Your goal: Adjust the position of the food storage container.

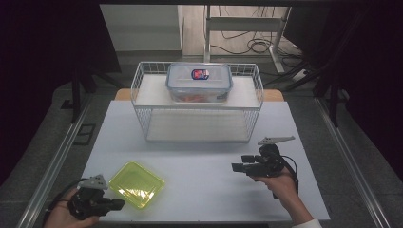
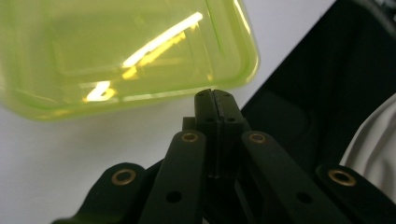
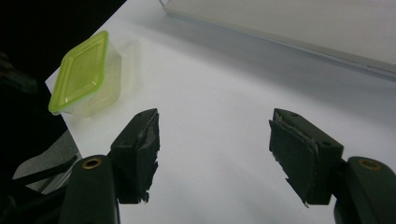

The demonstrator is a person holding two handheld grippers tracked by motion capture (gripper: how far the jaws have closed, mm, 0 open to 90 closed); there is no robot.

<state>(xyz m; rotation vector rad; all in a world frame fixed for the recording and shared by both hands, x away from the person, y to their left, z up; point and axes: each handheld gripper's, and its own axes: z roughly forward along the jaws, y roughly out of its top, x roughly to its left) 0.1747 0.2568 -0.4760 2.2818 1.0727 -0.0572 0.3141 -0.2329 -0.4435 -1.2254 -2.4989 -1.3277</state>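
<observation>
Two grippers: both held low over the white worktop (image 1: 204, 185), one at each near corner, each in a person's hand.
Left gripper (image 2: 215, 93): jaws pressed together with nothing between them, tips just short of the near edge of the green-lidded tub (image 1: 137, 184); a closed tip so near the rim looks suited to nudging or prying rather than clamping.
Right gripper (image 3: 214, 140): jaws standing wide and empty, aimed across the bare sheet toward the tub, which sits well apart from it; likely waiting its turn.
Green-lidded tub: near left of the worktop, lid on, clear walls below as the right gripper view shows.
Wire basket (image 1: 197, 102): far centre, a white shelf board inside raising the clear lidded box (image 1: 199, 83) to an easy reaching height.
Clear lidded box: shut, something orange-red inside, too blurred to name; the label on its lid is unreadable.
Hard to make out: whether the green-lidded tub holds anything; glare on the lid masks the inside.
Cut off: the person's left forearm at the near edge; dark surroundings swallow the room's sides.
</observation>
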